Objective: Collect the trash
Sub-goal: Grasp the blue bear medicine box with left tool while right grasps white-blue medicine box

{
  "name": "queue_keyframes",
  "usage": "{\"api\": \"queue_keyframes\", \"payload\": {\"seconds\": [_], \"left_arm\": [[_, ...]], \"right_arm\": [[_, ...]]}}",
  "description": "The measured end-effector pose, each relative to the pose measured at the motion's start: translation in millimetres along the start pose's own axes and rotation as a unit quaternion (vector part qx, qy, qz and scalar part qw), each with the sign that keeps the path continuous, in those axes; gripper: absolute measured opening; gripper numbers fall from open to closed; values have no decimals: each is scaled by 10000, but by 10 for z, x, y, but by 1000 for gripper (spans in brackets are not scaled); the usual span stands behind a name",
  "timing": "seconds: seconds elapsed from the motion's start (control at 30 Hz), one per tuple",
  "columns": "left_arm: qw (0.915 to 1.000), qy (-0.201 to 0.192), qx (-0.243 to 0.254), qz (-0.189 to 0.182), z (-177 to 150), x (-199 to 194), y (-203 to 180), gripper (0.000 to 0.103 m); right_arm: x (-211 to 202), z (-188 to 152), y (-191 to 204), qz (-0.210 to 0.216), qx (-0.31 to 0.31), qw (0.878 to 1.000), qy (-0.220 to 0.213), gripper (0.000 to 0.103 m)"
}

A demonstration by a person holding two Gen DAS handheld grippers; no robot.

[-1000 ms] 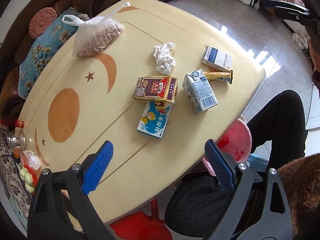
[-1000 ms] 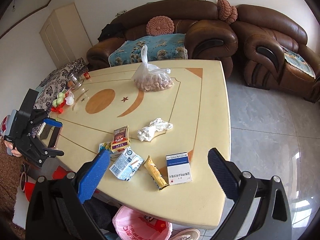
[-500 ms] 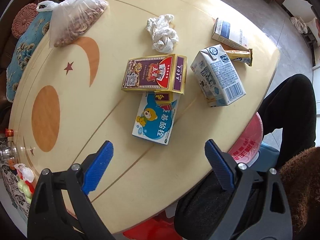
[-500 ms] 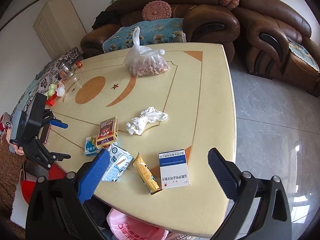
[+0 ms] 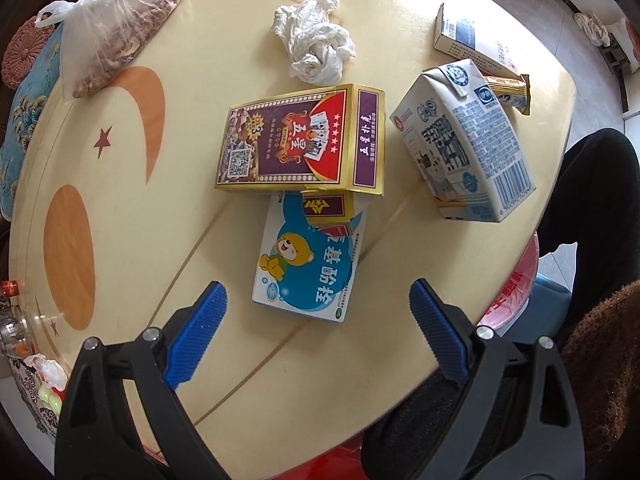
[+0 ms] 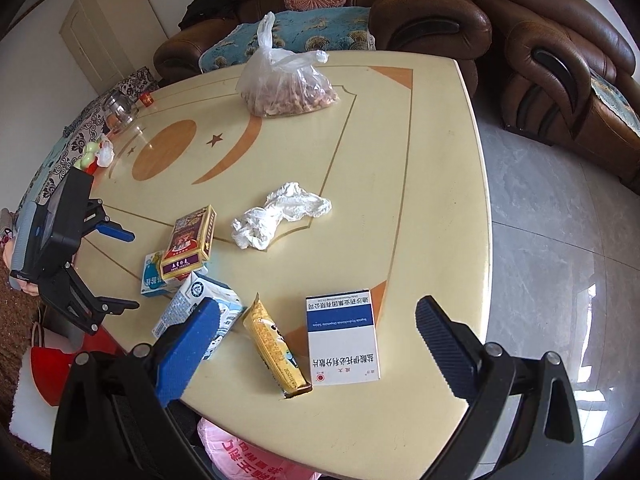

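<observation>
Trash lies on the cream table (image 5: 120, 208): a blue bear box (image 5: 308, 268), a purple card box (image 5: 300, 140) partly on top of it, a milk carton (image 5: 468, 144), a crumpled tissue (image 5: 316, 46), a yellow wrapper (image 6: 276, 348) and a white-blue medicine box (image 6: 342, 338). My left gripper (image 5: 316, 300) is open and empty, just above the bear box's near end; it also shows in the right wrist view (image 6: 120, 268). My right gripper (image 6: 320, 316) is open and empty above the wrapper and medicine box.
A plastic bag of nuts (image 6: 284, 88) sits at the table's far side. A pink bin bag (image 6: 244, 456) hangs below the near table edge. A glass jar (image 6: 118, 106) and small items stand at the left end. Brown sofas (image 6: 540, 52) lie behind.
My left gripper has moved down and forward toward the bear box and card box. My right gripper has come closer to the wrapper and medicine box. Both stay open.
</observation>
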State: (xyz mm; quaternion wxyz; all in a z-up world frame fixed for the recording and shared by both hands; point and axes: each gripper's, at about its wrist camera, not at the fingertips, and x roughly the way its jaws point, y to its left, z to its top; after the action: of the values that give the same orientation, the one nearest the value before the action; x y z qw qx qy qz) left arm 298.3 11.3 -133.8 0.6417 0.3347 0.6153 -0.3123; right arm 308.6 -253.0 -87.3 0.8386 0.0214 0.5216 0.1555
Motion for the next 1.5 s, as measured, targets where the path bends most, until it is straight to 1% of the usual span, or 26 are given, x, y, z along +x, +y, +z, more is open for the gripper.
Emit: {"api": "queue_keyframes", "payload": {"seconds": [0.17, 0.3, 0.43, 0.57, 0.77, 0.93, 1.0, 1.1, 1.17, 1.27, 1.33, 1.37, 1.4, 1.43, 1.47, 1.5], "left_arm": [[9999, 85, 53, -66, 37, 126, 20, 90], [9997, 205, 139, -49, 48, 233, 4, 90], [9995, 222, 221, -85, 56, 301, 24, 90], [9994, 234, 201, -155, 76, 386, 55, 90], [9990, 332, 190, -219, 95, 537, 155, 90], [9989, 328, 130, -305, 102, 652, 281, 90], [9988, 339, 97, -352, 102, 692, 315, 90], [9985, 325, 48, -449, 117, 707, 447, 90], [9985, 318, 70, -439, 115, 730, 530, 90], [9987, 281, 90, -417, 99, 735, 539, 90], [9987, 286, 41, -429, 87, 728, 560, 87], [9987, 288, 14, -428, 85, 721, 557, 85], [9987, 283, -12, -426, 82, 710, 567, 80], [9987, 271, -30, -420, 66, 693, 514, 73], [9987, 283, -63, -419, 60, 682, 481, 70], [9986, 299, -109, -421, 57, 675, 487, 64]], "right_arm": [[229, -19, 3, -35, -103, 9997, 236, 96], [350, -23, 7, -71, -153, 9993, 328, 96], [493, -22, -16, -100, -170, 9988, 452, 96], [673, -54, -53, -221, -202, 9976, 623, 96], [917, -141, -126, -278, -173, 9956, 879, 96], [1064, -191, -155, -294, -149, 9942, 1027, 96], [1116, -208, -151, -377, -188, 9932, 1082, 96], [1153, -226, -115, -501, -309, 9925, 1073, 96], [1156, -228, -77, -554, -395, 9921, 1056, 95], [1144, -236, -59, -827, -542, 9904, 966, 85], [1116, -220, -58, -840, -530, 9909, 905, 72], [1098, -203, -61, -853, -504, 9912, 881, 67], [1097, -190, -71, -848, -481, 9910, 918, 63], [1097, -182, -81, -837, -480, 9909, 937, 63], [1098, -177, -91, -844, -484, 9908, 945, 62], [1098, -164, -100, -858, -477, 9906, 952, 62]]}}
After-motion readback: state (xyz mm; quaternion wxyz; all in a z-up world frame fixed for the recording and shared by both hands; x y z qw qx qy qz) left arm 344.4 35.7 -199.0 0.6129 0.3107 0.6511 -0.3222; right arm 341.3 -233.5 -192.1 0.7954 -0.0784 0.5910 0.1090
